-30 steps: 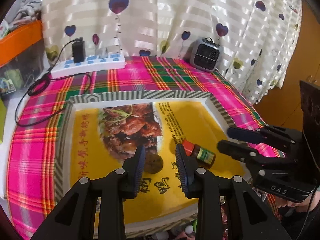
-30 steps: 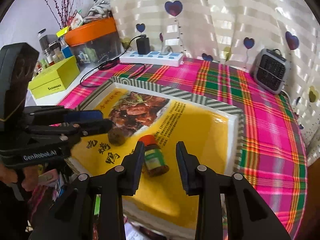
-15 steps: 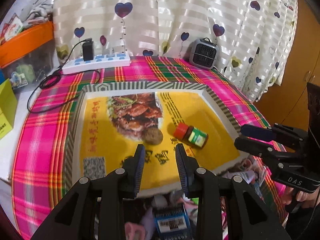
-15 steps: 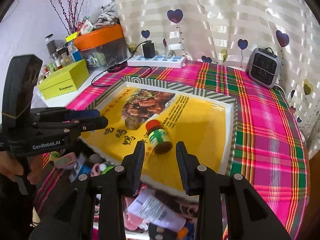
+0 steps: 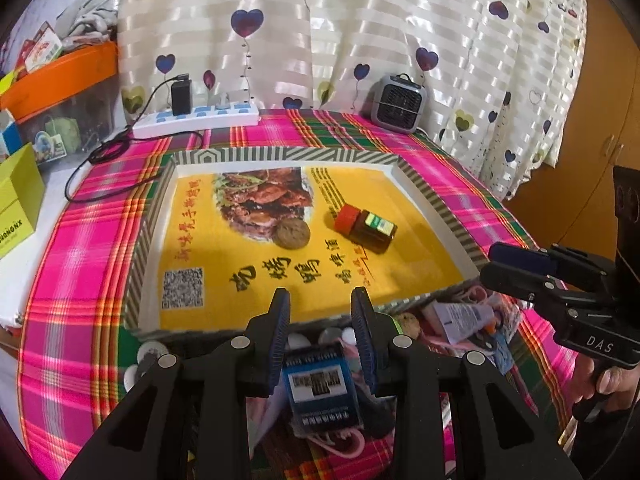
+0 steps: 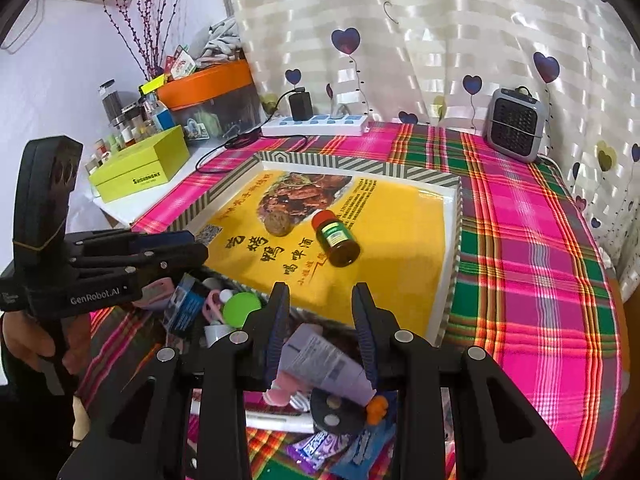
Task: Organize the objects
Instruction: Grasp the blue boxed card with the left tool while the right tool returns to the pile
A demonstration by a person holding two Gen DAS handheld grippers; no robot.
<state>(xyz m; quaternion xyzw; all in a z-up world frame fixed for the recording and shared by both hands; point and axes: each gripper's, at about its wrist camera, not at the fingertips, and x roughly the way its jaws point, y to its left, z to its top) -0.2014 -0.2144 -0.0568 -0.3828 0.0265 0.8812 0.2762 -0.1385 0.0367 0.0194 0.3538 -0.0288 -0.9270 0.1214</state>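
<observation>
A shallow tray [image 5: 280,156] with a striped rim and a yellow printed lining lies on the plaid cloth. In it lie a brown jar with a red cap [image 5: 366,229] [image 6: 335,241], on its side, and a brown round thing [image 5: 293,234] [image 6: 279,223]. In front of the tray is a heap of small items: a blue box [image 5: 320,384], a white tube [image 6: 324,360], a green lid [image 6: 241,309]. My left gripper [image 5: 320,296] [image 6: 198,245] hovers open above the blue box. My right gripper [image 6: 320,292] [image 5: 490,264] hovers open above the tube. Neither holds anything.
A white power strip [image 5: 196,118] with a black charger and cable lies at the back left. A small grey heater [image 5: 400,102] stands at the back right by the curtain. A yellow-green box [image 6: 140,170] and an orange-lidded bin [image 6: 208,88] sit to the left.
Both grippers have drawn back from over the tray to its near edge. The heap of small items has come into view beneath them. The jar and round thing have stayed put.
</observation>
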